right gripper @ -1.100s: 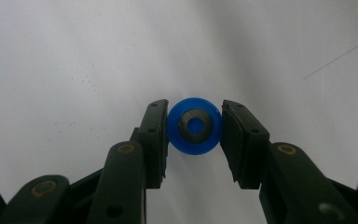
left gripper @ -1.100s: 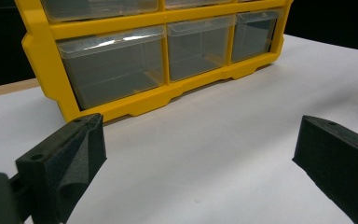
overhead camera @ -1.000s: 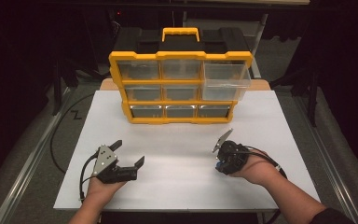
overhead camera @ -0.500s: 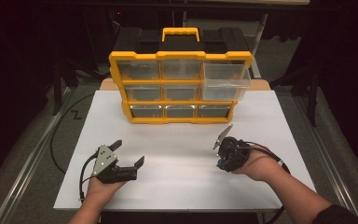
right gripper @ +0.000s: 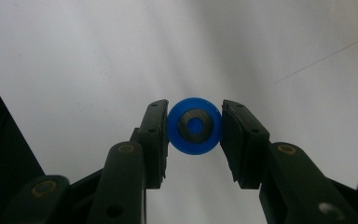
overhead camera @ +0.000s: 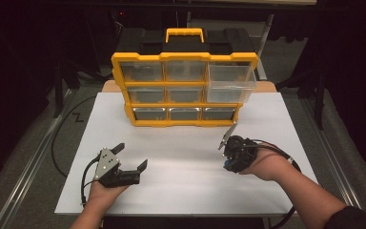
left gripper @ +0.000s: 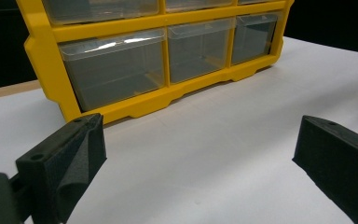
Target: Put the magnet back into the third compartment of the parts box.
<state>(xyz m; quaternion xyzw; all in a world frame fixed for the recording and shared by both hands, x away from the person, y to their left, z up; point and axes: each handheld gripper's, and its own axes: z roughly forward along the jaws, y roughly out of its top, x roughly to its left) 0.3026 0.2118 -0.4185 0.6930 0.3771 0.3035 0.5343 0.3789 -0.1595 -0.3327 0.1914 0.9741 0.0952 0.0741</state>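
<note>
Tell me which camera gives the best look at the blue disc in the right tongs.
The right gripper view: the blue disc sits face-on between the right tongs, with a dark ring around its centre. In the high view, a small blue speck shows at those tongs.

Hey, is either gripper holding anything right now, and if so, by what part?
The right gripper pinches a small blue disc by its rim, one jaw on each side. The left gripper is open and holds nothing.

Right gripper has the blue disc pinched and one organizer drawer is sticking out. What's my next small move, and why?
Probably carry the right gripper up toward the pulled-out drawer at the organizer's upper right. The blue disc sits clamped between its jaws above the white table, and that drawer is the only one standing open. The left gripper is open and empty, resting away from the path.
</note>
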